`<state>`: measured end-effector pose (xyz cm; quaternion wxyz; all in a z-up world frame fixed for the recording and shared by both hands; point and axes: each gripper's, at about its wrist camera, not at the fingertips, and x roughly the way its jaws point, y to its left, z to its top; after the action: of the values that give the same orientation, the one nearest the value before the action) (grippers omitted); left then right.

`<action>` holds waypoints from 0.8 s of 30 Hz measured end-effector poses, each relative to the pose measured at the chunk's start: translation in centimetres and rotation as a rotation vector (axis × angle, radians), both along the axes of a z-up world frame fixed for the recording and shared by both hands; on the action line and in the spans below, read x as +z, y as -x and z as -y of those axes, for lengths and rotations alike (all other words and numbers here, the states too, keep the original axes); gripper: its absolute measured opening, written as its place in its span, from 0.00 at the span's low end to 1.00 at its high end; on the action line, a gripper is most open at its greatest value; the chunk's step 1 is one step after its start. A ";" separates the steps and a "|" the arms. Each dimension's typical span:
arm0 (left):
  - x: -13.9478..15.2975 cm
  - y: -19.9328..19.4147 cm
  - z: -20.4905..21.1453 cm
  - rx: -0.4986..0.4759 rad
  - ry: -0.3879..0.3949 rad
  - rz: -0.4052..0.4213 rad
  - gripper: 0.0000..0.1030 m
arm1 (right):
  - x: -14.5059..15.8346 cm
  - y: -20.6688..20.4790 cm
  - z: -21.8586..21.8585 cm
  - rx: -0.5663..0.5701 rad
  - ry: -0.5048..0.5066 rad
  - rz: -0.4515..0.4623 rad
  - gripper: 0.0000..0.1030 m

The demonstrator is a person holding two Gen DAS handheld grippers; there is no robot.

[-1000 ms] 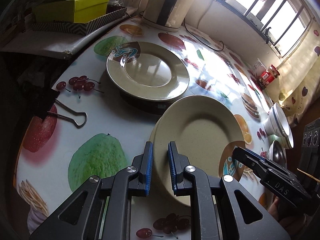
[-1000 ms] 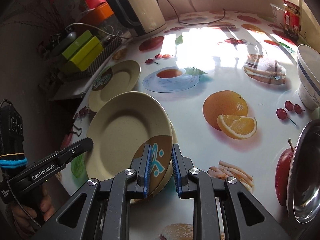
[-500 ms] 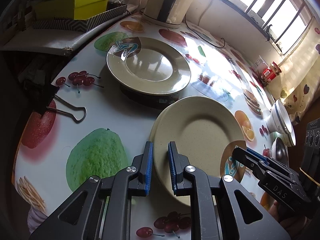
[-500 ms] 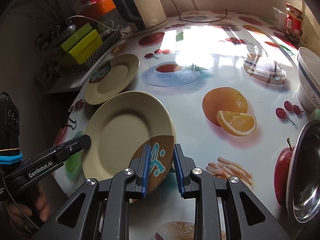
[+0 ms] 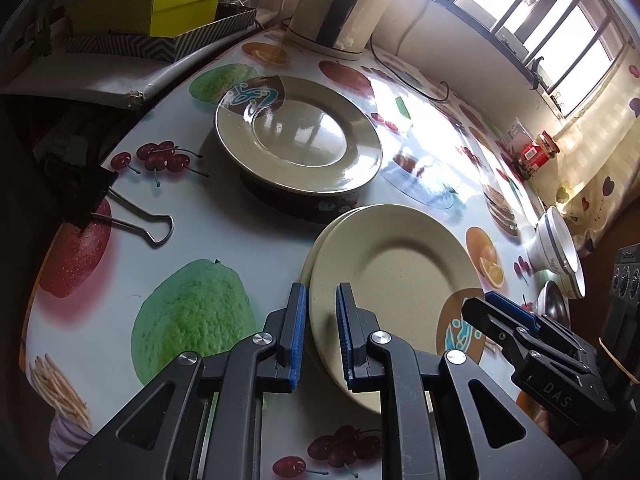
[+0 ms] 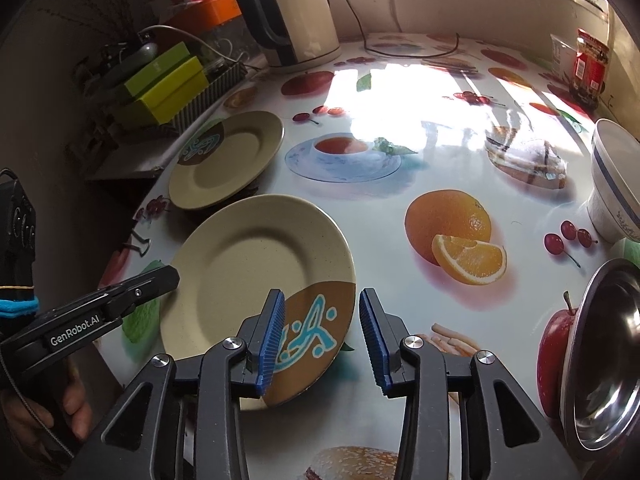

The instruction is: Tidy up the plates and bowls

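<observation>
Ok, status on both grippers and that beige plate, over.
Left gripper shut on beige plate rim. Right gripper jaws just opening, off the rim, plate between them. Plate rests on a second plate. Nothing in the way.

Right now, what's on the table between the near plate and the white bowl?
Nothing real: only the tablecloth's printed orange and cherries lie between near plate and white bowl, in the right wrist view.

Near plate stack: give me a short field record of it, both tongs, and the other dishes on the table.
near plates: two beige plates stacked, brown patch with blue design toward the camera
left tongs: shut on the stack's rim
right tongs: open, jaws have just been opening; rim between the pads, unpressed
far plate: alone, flat, same design
white bowls: nested, blue-striped, at the table's right
steel bowl: beside them, near edge
</observation>
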<state>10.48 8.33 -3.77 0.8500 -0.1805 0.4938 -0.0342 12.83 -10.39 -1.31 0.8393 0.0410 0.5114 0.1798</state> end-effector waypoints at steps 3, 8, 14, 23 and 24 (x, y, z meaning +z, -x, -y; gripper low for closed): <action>0.3 -0.1 -0.5 0.009 0.001 0.011 0.15 | 0.5 -0.1 0.0 -0.003 0.009 0.019 0.43; 0.8 -0.6 -1.7 0.025 -0.006 0.024 0.16 | 1.5 -1.1 -0.3 -0.005 0.007 0.049 0.46; 1.6 -1.8 -4.0 0.058 -0.005 0.040 0.22 | 2.5 -3.2 -1.9 0.025 0.010 0.074 0.48; 2.1 -4.9 -7.0 0.098 -0.005 0.043 0.24 | 2.7 -7.4 -4.6 0.064 -0.003 0.072 0.48; 2.1 -5.2 -7.3 0.102 -0.006 0.041 0.24 | 2.7 -7.9 -4.9 0.070 -0.003 0.071 0.48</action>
<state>15.70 15.63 -1.68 0.8611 -0.2022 0.4664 0.0069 20.70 -5.49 1.39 0.8502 0.0180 0.4820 0.2111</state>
